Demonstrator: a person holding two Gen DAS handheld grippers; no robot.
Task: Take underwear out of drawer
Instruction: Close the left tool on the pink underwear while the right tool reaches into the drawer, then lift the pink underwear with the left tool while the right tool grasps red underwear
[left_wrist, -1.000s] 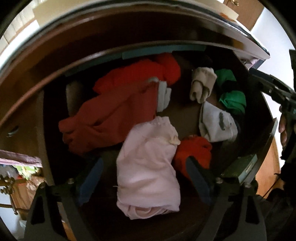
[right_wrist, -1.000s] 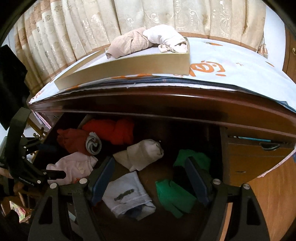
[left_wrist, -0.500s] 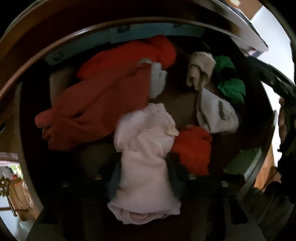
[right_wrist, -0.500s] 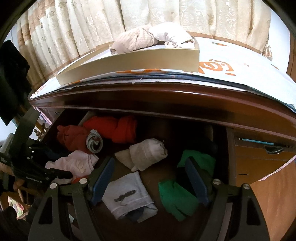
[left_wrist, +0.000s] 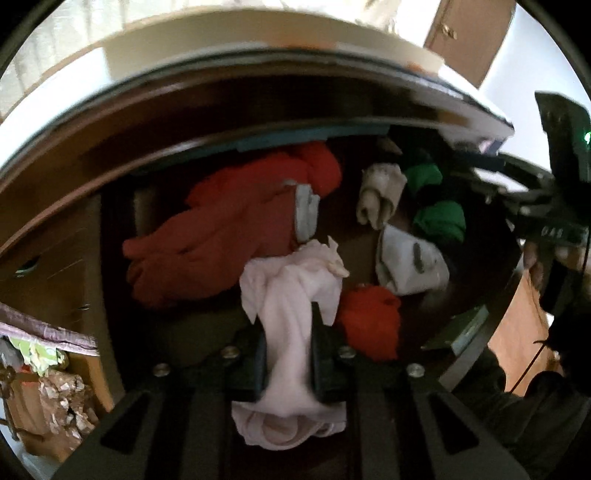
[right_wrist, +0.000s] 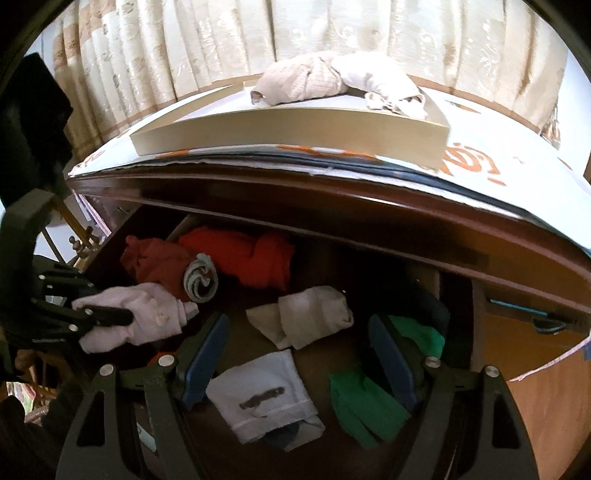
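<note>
My left gripper (left_wrist: 287, 350) is shut on pale pink underwear (left_wrist: 291, 295) and holds it just above the open wooden drawer (left_wrist: 118, 236). The same grip shows at the left of the right wrist view, where the left gripper (right_wrist: 110, 317) pinches the pink underwear (right_wrist: 147, 314). My right gripper (right_wrist: 299, 354) is open and empty, over a white garment (right_wrist: 262, 395) in the drawer. Red garments (left_wrist: 229, 229), a beige piece (right_wrist: 314, 314) and green pieces (right_wrist: 362, 402) lie in the drawer.
A shallow cream tray (right_wrist: 295, 129) on the dresser top holds two pale garments (right_wrist: 317, 79). Curtains (right_wrist: 332, 37) hang behind. The dresser edge (right_wrist: 369, 225) overhangs the drawer. A closed drawer with a handle (right_wrist: 546, 321) is at the right.
My left gripper moved down onto the pink underwear, closed on it, and has lifted it a little. The right gripper has stayed open, shifting slightly.
</note>
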